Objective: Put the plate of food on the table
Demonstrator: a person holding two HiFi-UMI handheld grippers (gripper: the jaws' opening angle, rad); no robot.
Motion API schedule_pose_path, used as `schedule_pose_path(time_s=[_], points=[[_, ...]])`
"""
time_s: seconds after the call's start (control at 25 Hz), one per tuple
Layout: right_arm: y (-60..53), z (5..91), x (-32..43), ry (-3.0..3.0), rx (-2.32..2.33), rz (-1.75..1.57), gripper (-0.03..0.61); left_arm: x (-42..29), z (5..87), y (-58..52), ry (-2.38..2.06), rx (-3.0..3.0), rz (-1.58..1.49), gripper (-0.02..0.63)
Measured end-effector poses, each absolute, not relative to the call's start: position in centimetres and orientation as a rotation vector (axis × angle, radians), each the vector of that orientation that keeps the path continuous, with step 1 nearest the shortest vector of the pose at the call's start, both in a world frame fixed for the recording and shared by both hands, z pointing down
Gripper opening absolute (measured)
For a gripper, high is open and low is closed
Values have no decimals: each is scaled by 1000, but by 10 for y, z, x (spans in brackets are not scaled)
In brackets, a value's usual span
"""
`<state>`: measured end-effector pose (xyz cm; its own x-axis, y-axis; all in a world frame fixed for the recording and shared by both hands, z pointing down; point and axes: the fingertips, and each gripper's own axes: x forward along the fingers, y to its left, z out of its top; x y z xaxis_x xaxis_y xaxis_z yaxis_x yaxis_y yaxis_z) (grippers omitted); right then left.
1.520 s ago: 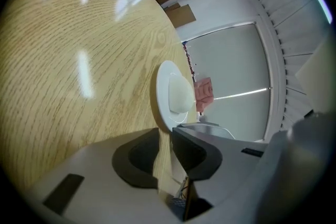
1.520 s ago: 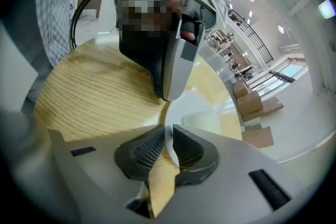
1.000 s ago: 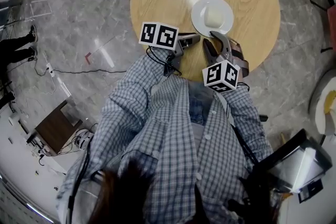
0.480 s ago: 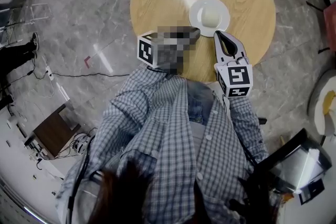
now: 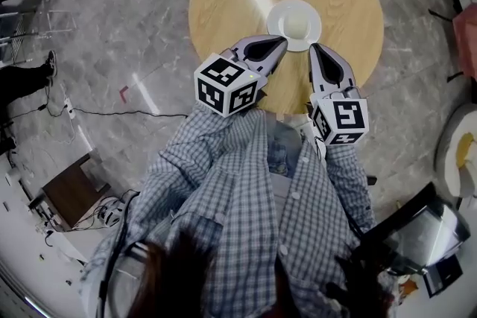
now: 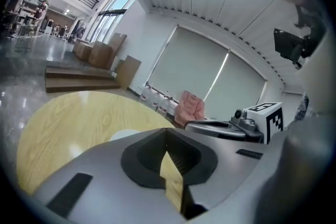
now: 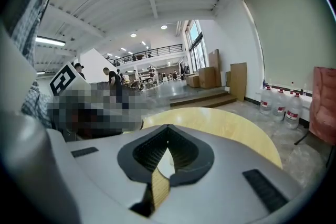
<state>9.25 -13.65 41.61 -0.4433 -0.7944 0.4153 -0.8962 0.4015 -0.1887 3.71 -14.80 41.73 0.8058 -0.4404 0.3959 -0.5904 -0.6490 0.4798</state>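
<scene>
A white plate (image 5: pixel 294 24) with a pale block of food on it rests on the round wooden table (image 5: pixel 238 4), right of the table's middle. My left gripper (image 5: pixel 279 43) points at the plate's near-left rim and stops just short of it. My right gripper (image 5: pixel 314 48) points at the near-right rim, also apart from it. Both are shut with nothing between the jaws. In the left gripper view a white sliver of the plate (image 6: pixel 124 135) shows over the shut left gripper (image 6: pixel 167 132). Through the right gripper (image 7: pixel 168 127) only table (image 7: pixel 220 123) and a bit of white show.
The table stands on a grey marble floor (image 5: pixel 127 26). A dark wooden box (image 5: pixel 71 194) and a black cable (image 5: pixel 127 113) lie at the left. Water jugs (image 7: pixel 278 99) and cardboard boxes (image 7: pixel 215 75) line the far wall. People stand far back in the hall.
The right gripper's jaws, apart by the plate's rim a second ago, have closed. Both grippers have swung so that they point at the plate. The plate has stayed on the table.
</scene>
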Motion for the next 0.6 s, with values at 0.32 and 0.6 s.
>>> schedule_pose_path(time_s=[0.32,0.6], points=[[-124,399,104,-2420,1566,540,6,37,389,-133,-797,2476,303,8],[-102,375,106,-2452,1600,495,6,28,371,-113,-843,2484,247,8]])
